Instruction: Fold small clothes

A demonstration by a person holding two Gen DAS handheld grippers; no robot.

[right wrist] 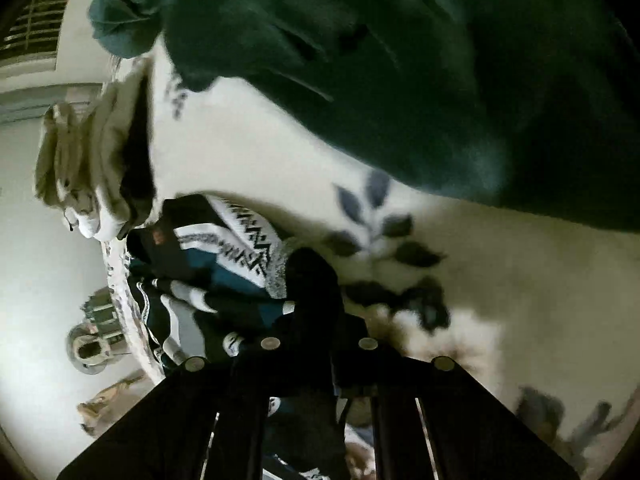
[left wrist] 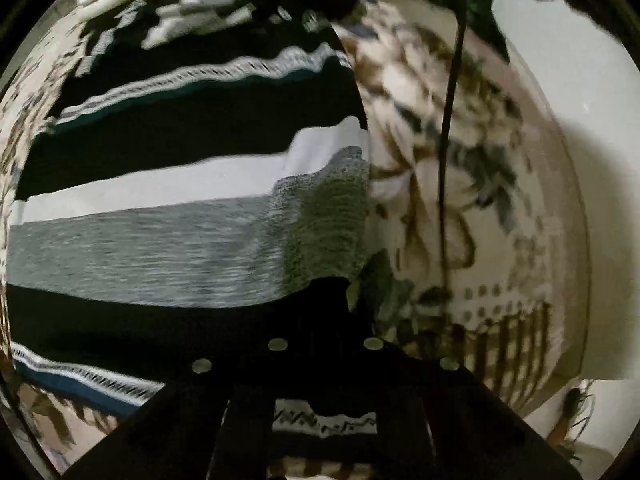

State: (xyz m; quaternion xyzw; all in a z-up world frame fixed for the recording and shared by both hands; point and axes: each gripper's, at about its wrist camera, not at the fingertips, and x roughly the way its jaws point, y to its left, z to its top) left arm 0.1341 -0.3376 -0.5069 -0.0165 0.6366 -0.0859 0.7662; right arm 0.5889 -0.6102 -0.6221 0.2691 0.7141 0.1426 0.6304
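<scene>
We see the left gripper clenched on the striped sweater, spread left over the floral bedspread. The right gripper pinches dark sweater fabric; only its view shows a green garment beyond.

The space ahead in the left view is filled by a striped sweater, with open floral bedspread to its right crossed by a thin dark cord. In the right view, a dark green garment overhangs the pale bedspread.
</scene>
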